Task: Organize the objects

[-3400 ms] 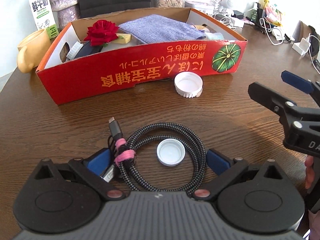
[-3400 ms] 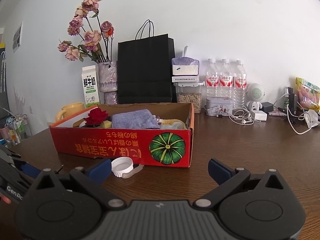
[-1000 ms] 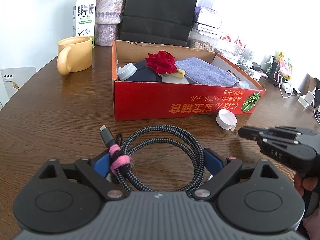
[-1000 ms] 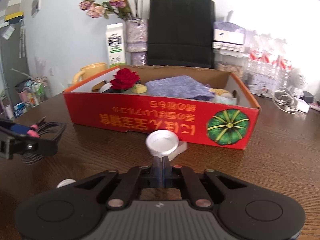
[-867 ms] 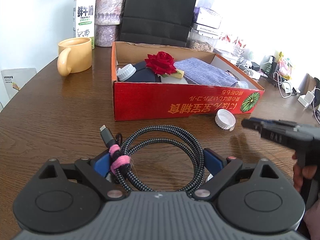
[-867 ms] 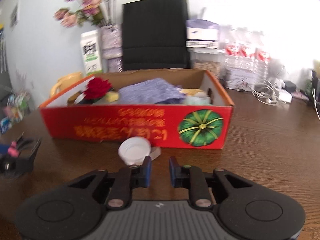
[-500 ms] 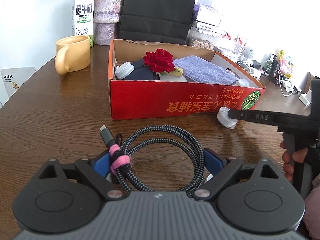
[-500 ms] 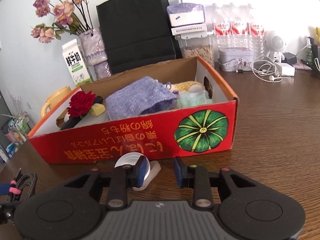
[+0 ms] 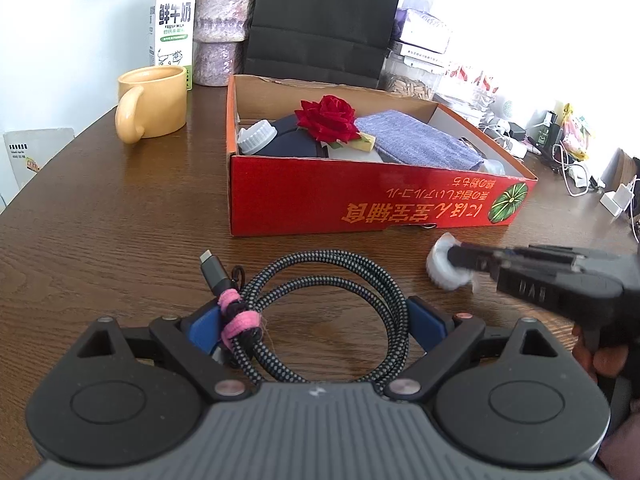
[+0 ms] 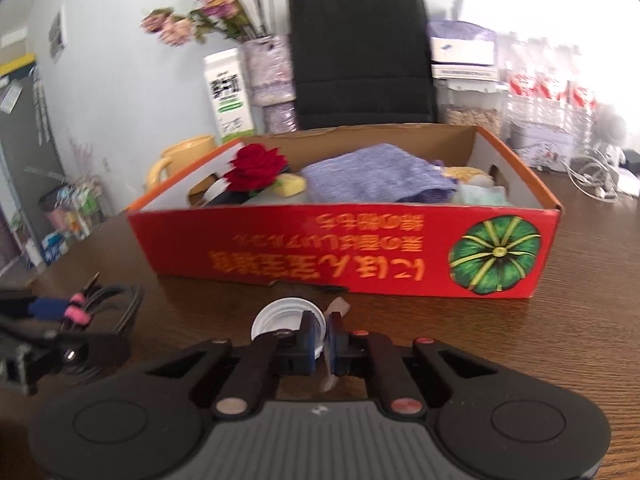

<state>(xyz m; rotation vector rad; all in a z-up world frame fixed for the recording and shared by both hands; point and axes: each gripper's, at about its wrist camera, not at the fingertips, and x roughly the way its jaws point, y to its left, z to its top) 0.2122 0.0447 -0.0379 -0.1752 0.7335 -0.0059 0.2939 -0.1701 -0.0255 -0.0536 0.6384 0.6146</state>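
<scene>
Near the front wall of the red box [image 10: 344,248]: right gripper [image 10: 325,340] has its fingers nearly together, pinching the rim of the white cap [image 10: 286,320] low over the surface [image 9: 112,216].
Left gripper [image 9: 316,320]: fingers apart, the coiled cable [image 9: 332,316] held stretched between them.
Cap risk: an edge-only pinch may let it pivot or drop short of the box.
Cable risk: its loose plug end [image 9: 214,266] could snag the box rim.
Crowding risk: both grippers close together may collide.
</scene>
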